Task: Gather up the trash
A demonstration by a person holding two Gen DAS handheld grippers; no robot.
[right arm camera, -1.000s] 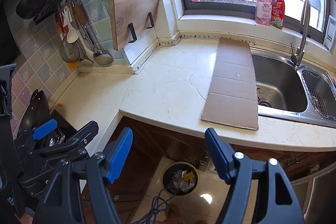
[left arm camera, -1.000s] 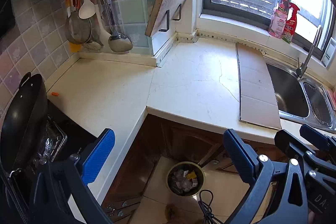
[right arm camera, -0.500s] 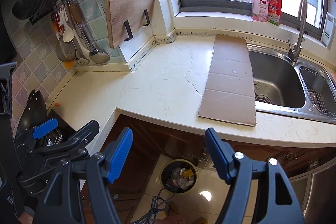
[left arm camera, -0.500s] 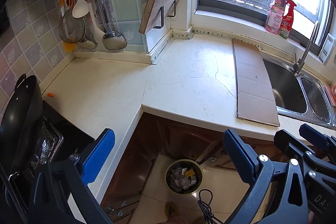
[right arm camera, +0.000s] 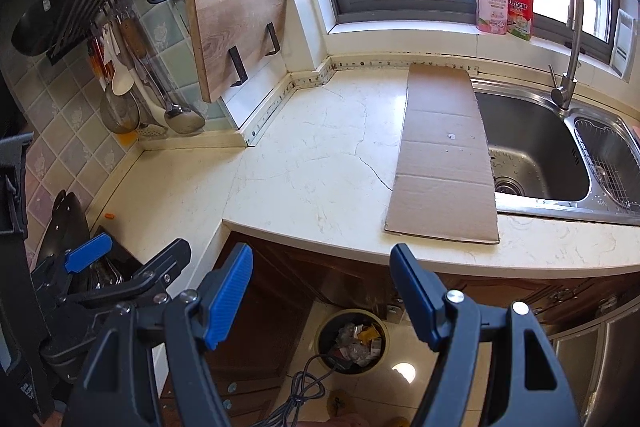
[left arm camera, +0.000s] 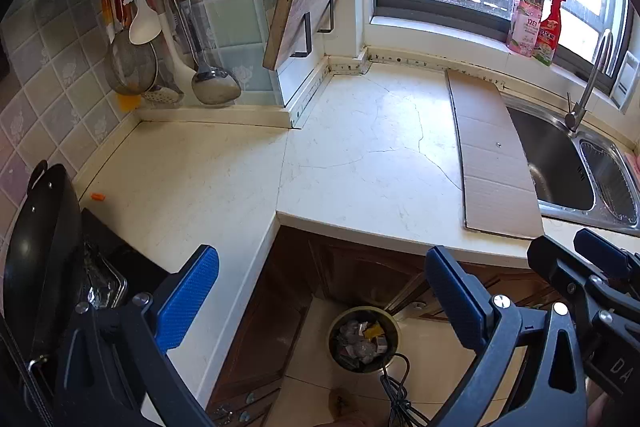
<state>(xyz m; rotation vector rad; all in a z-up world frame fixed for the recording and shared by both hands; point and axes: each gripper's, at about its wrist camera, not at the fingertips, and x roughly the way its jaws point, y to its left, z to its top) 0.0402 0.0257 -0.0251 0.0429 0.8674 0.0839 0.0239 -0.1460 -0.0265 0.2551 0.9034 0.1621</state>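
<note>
Both tools idle over the floor gap at the counter's inner corner. Left gripper (left arm camera: 320, 291): jaws spread wide, nothing between them. Right gripper (right arm camera: 320, 291): same, wide and empty.

Trash bin (left arm camera: 363, 338) sits on the floor below, already holding scraps. Likely pickings:
- orange scrap (left arm camera: 97, 197) at the counter's (left arm camera: 224, 187) left edge, beside the wok (left arm camera: 40, 247);
- cardboard sheet (right arm camera: 444, 155) flat along the sink's (right arm camera: 532, 155) left rim, probably a splash cover.

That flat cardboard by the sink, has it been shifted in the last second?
No. The cardboard lies against the sink rim, far end at the wall, as before; only the cameras moved.
</note>
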